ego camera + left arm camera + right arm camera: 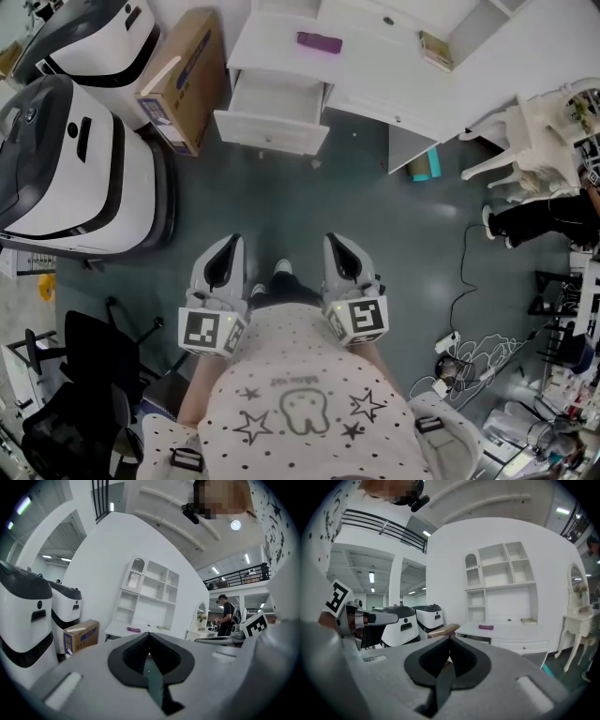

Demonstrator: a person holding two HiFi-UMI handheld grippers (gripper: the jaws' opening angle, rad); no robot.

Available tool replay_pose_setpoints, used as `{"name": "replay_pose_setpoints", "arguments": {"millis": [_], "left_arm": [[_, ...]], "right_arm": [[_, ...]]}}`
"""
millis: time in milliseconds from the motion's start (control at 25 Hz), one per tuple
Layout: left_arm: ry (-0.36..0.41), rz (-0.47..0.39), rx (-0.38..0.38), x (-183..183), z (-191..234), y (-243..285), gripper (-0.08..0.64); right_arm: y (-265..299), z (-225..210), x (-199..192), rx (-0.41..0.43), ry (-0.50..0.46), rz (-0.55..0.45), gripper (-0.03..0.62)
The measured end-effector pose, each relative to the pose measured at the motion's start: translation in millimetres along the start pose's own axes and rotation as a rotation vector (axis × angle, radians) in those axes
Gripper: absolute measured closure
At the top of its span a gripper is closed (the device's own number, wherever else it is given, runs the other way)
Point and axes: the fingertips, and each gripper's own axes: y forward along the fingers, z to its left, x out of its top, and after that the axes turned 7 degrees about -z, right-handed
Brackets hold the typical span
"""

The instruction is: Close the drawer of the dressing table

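Both grippers are empty and closed: the left gripper [230,246] and the right gripper [335,244] hang close to the person's body with their jaws together, well apart from the table [375,70]. The drawer [272,117] stands pulled out at the table's left end in the head view, beside a box [183,80]. The step in hand looks like the approach. To do it well, bring closed tips squarely to the middle of the drawer front and push straight in, so it does not skew on its runners. Only the head view shows the open drawer; in both gripper views the gripper's own body covers it. Those views show instead the shelves [501,569] above the table and a purple thing [486,626] on its top.
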Motion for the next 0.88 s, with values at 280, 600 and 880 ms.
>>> {"name": "replay_pose_setpoints", "arguments": {"millis": [280, 600, 880], "left_arm": [[0.006, -0.02, 0.025, 4.2, -8.3, 22.1, 0.565], [0.006, -0.011, 0.021, -3.9, -6.9, 33.8, 0.565], [-0.005, 0.007, -0.003, -0.3, -4.3, 59.3, 0.565]], "right_arm": [[2.8, -25.9, 2.3, 0.004, -0.014, -0.011, 0.589], [6.8, -39.8, 0.9, -0.02, -0.012, -0.008, 0.589], [21.6, -51.3, 0.2, -0.05, -0.008, 0.0, 0.589]]}}
